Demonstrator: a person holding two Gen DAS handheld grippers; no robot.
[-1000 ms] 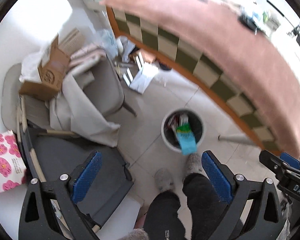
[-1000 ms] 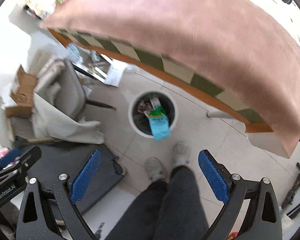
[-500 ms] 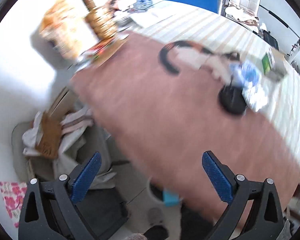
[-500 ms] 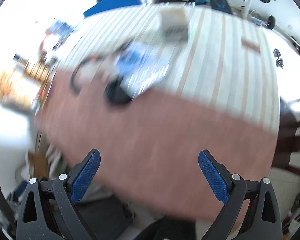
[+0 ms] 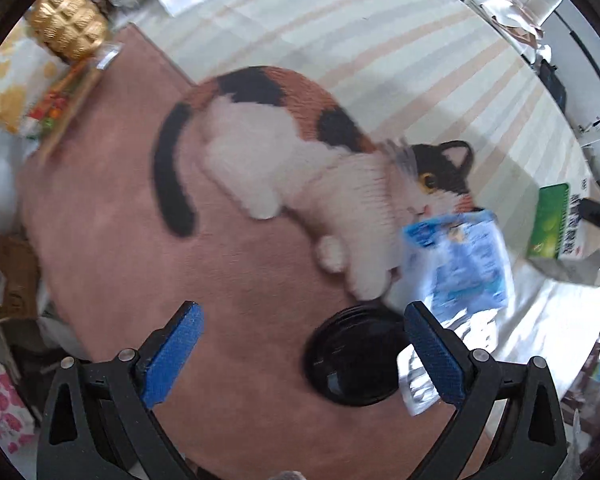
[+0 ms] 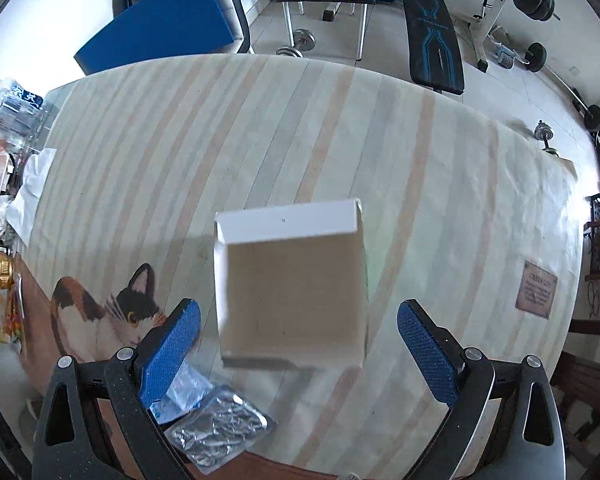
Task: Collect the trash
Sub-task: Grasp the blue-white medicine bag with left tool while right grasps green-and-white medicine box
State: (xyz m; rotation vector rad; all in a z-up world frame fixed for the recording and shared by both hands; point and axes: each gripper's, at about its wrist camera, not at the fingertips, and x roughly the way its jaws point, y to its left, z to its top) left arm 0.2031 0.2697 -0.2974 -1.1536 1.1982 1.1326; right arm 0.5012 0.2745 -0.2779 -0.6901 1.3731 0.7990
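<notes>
a: what lay under the left gripper (image 5: 300,340)?

b: a pink, fuzzy mat (image 5: 112,216) with a woven calico cat (image 5: 300,168) on it. a round, glossy black lid (image 5: 356,356) sat on the mat between the blue, ribbed pads, which stood wide apart with nothing in them. touching the lid's right side was a crinkled blue-and-white wrapper (image 5: 464,264), blurred, its print unreadable. its silvery lower end ran behind the right pad.

a: and the right gripper (image 6: 298,346)?

b: also spread wide and empty, above a cloth with pale beige and grey stripes (image 6: 420,160). an open white cardboard box (image 6: 292,284) lay there, square, with a plain brown inside. its near edge was smeared.

a: any other trash?

b: a crumpled foil packet (image 6: 220,436) lay near the left pad in the right view, partly over a blue wrapper that the pad mostly covered. in the left view a green carton (image 5: 552,224) stood at the far right, with printing too small to read.

a: the table edges?

b: cut off by the lens. a gold, faceted jar lid (image 5: 70,32) and snack bags (image 5: 8,80) crowded the left rim, out of focus.
</notes>
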